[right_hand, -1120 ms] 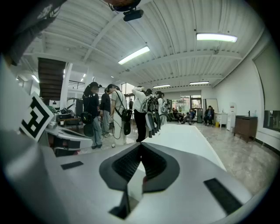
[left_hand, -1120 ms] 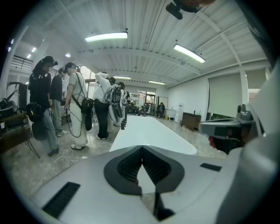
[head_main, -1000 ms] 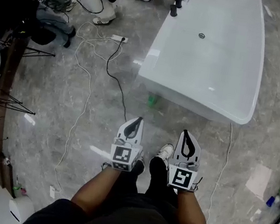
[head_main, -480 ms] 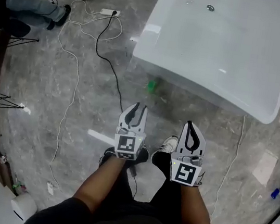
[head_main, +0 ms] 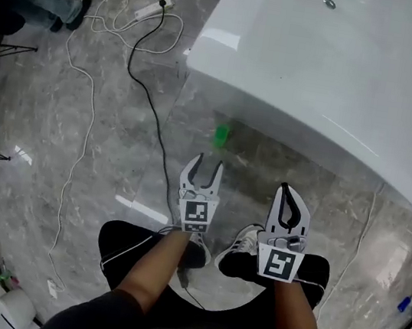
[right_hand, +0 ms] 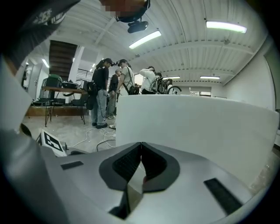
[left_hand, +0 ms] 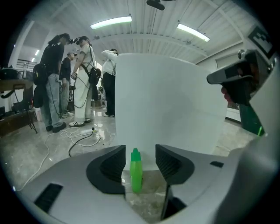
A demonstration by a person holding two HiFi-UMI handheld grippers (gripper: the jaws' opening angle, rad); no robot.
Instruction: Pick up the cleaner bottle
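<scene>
A small green cleaner bottle (head_main: 222, 133) stands upright on the marble floor beside the base of the white bathtub (head_main: 313, 76). In the left gripper view the cleaner bottle (left_hand: 136, 169) shows between the two jaws, some way ahead and untouched. My left gripper (head_main: 204, 164) points at it and its jaws are opening, with nothing between them. My right gripper (head_main: 292, 195) is to the right of the left one, its jaws shut and empty; in the right gripper view its gripper (right_hand: 141, 146) faces the tub wall.
A black cable (head_main: 155, 117) and a white cord with a power strip (head_main: 151, 9) trail across the floor at left. People stand at the far left (left_hand: 57, 81). A blue-and-green bottle (head_main: 410, 299) lies at the right edge. My shoes (head_main: 244, 239) are under the grippers.
The view has dropped toward the floor, so the tub and green bottle look larger and closer. Both grippers came down with it. The left gripper's jaws have gone from shut to open.
</scene>
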